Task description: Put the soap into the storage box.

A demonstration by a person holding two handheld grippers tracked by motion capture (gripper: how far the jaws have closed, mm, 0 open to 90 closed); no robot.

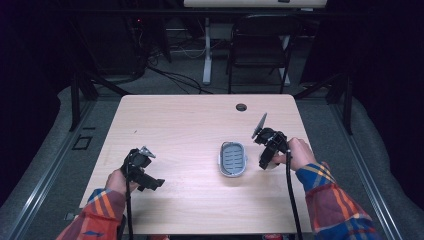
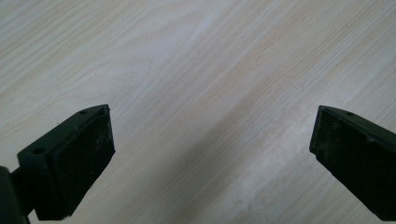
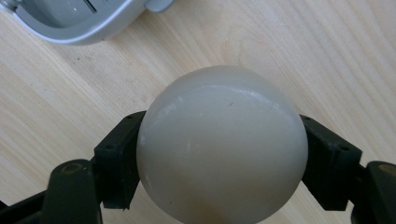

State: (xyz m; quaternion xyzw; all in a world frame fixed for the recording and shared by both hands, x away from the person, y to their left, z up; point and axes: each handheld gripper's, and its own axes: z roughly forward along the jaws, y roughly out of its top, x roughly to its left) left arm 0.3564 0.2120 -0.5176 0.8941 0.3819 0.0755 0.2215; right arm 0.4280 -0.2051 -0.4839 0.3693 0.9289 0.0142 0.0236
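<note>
Beside grey tray [image 1: 233,159], right hand-held gripper [image 1: 264,165] clamping pale ball [image 3: 222,142]

Both sleeves are plaid: red with orange, blue and yellow stripes. Each hand-held gripper, left [image 1: 150,184] and right [image 1: 265,163], is black, carries a grey three-cornered plate and trails a black cable. Jaw blocks show small screw holes.

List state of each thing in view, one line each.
Right gripper: shut on the white soap bar, held above the table.
Left gripper: open, nothing between its jaws, over bare wood.
Grey soap dish: empty, flat on the table, left of the right gripper.
</note>
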